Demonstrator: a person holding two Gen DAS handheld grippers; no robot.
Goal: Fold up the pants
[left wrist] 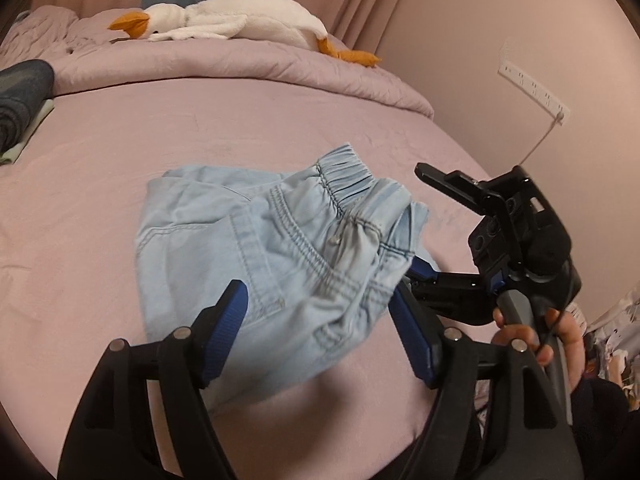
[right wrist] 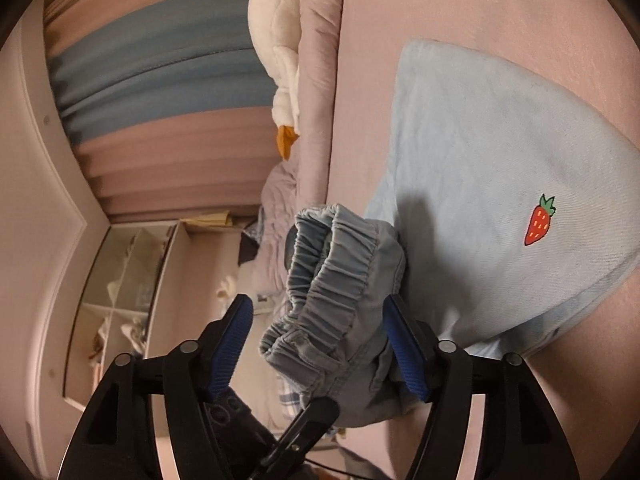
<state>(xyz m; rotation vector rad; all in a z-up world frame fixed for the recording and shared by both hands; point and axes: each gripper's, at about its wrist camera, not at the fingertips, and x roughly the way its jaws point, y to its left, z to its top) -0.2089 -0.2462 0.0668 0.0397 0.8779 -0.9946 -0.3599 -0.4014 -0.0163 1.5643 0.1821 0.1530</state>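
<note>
Your left tool (left wrist: 316, 320) hangs wide apart over the pale denim pants (left wrist: 256, 248), which lie bunched on the pink bed (left wrist: 120, 160), well short of the plush goose (left wrist: 224, 16) by the curtains. Your right tool (right wrist: 320, 344), also wide, straddles the raised elastic waistband (right wrist: 332, 264); whether either pad touches it, you cannot tell.
</note>
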